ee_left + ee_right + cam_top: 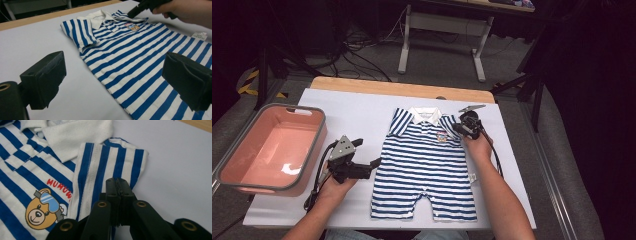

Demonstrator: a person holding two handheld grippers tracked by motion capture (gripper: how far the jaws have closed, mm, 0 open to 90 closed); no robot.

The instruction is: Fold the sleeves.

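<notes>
Table [362,107]: white top, wooden strip along the 12 o'clock edge.

Bin [307,165]: pink with a grey rim, hangs off the table's 9 o'clock side, well apart from the garment.

Romper [424,165]: blue and white stripes, lies flat at table centre, collar [426,115] toward 12 o'clock, legs toward 6 o'clock. White collar, open. A bear print [43,208] sits on the chest, at about 1 o'clock from the garment's middle in the high view. The sleeve at 10 o'clock lies spread on the table. The other sleeve [112,163], at 2 o'clock, is folded inward over the chest, just beside the collar and the bear print.

Left gripper [377,162]: low over the table at 9 o'clock of the romper, near its side edge. Jaws spread wide; in the left gripper view the table and the romper's striped side show between them, nothing pinched.

Right gripper [454,127]: at the 2 o'clock shoulder. Jaws pressed together in the right gripper view, tips [117,182] lying on the folded sleeve's striped cloth. Cannot tell whether any cloth is caught between them.

Tag [200,35]: white, at the romper's 3 o'clock edge.
</notes>
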